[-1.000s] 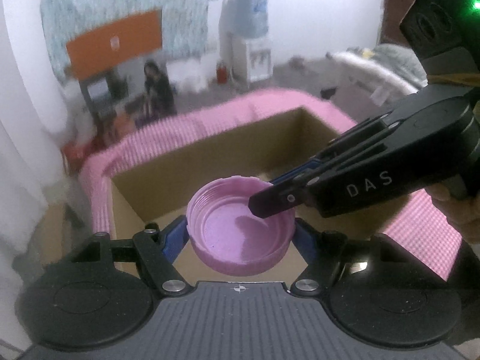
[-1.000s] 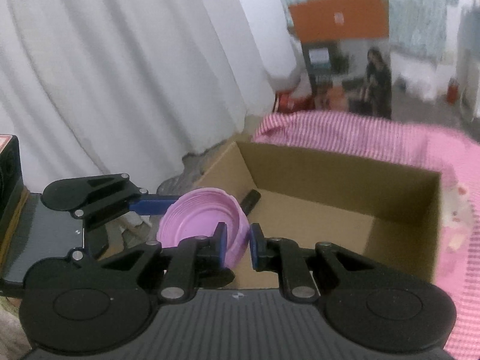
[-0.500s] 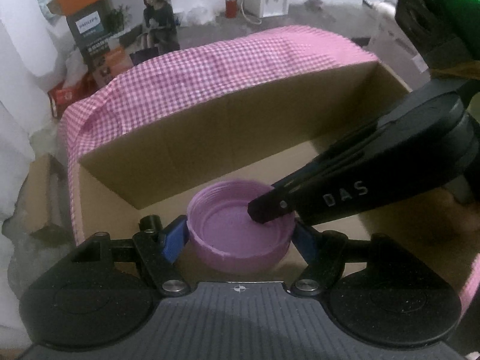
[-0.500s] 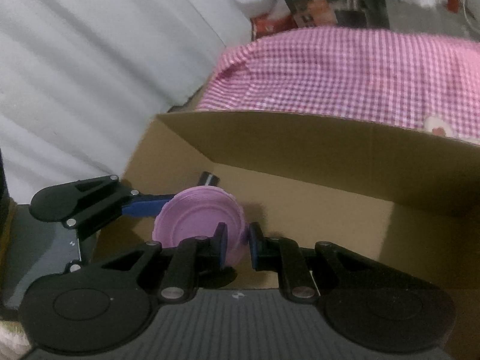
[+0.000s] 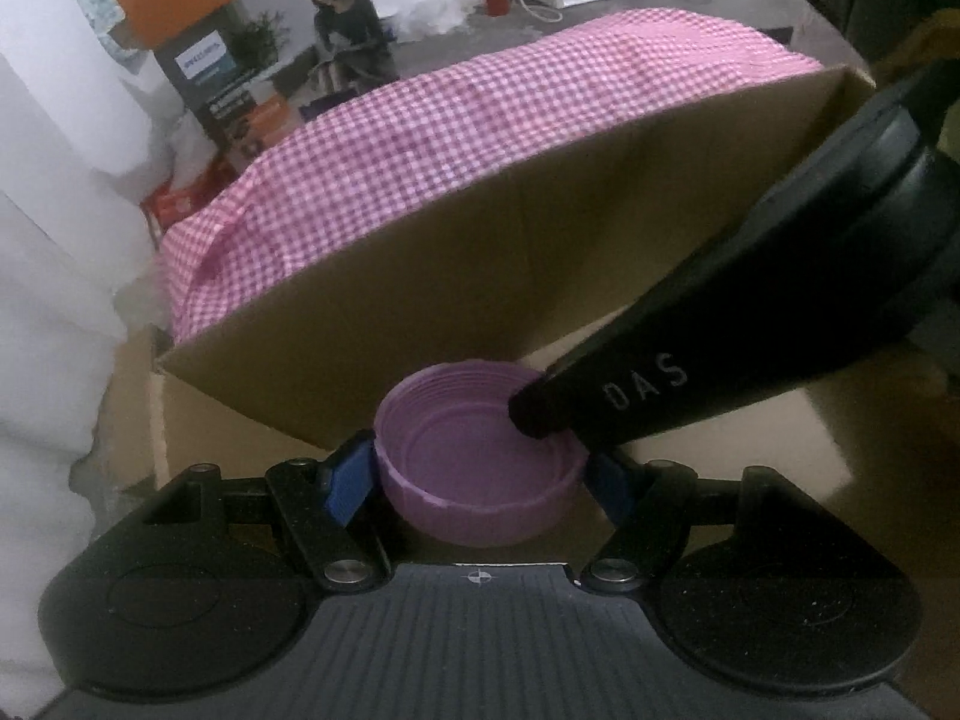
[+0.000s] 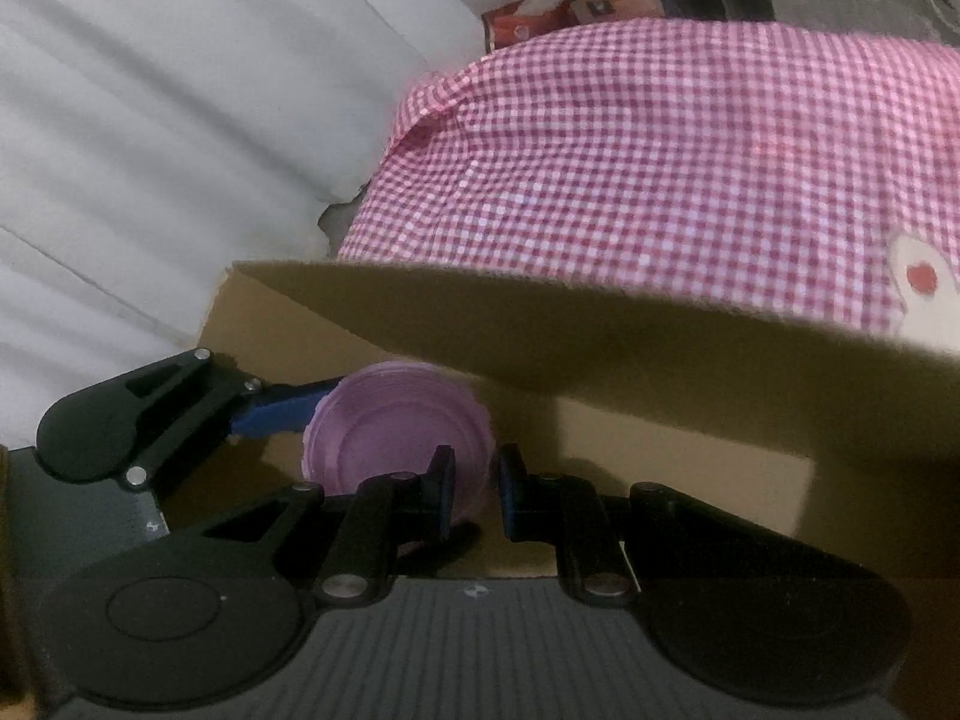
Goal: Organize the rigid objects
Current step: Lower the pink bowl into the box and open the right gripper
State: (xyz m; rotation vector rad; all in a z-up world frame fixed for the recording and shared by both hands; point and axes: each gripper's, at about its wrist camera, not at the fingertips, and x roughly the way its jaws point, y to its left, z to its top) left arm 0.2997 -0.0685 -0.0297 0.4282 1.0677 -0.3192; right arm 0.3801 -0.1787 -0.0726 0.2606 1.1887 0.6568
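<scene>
Lower now than a second ago, both grippers have carried the lid down past the rim of the cardboard box (image 5: 456, 276), whose far wall fills the frame where open room stood before. Behind the box, the pink gingham cloth (image 6: 690, 144) covers the surface, with white drapery (image 6: 120, 138) at the side.

Inside the box, the left gripper (image 5: 480, 480) spans the purple lid (image 5: 480, 462) across its full width, blue pads pressed to opposite sides of the skirt, the hollow side facing up. The right gripper (image 6: 471, 495) pinches one edge of the same lid (image 6: 396, 438), its jaws nearly together with one finger inside the wall and one outside, as both wrist views show. The lid hangs just above the box floor; whether it touches cannot be told.

To finish the placement well, the lid is best kept level and eased to the cardboard before either grip lets go. Releasing the edge pinch first, then spreading the wider hold, would likely stop the lid tipping or rolling. Both tools should lift straight up, clear of the box walls.
</scene>
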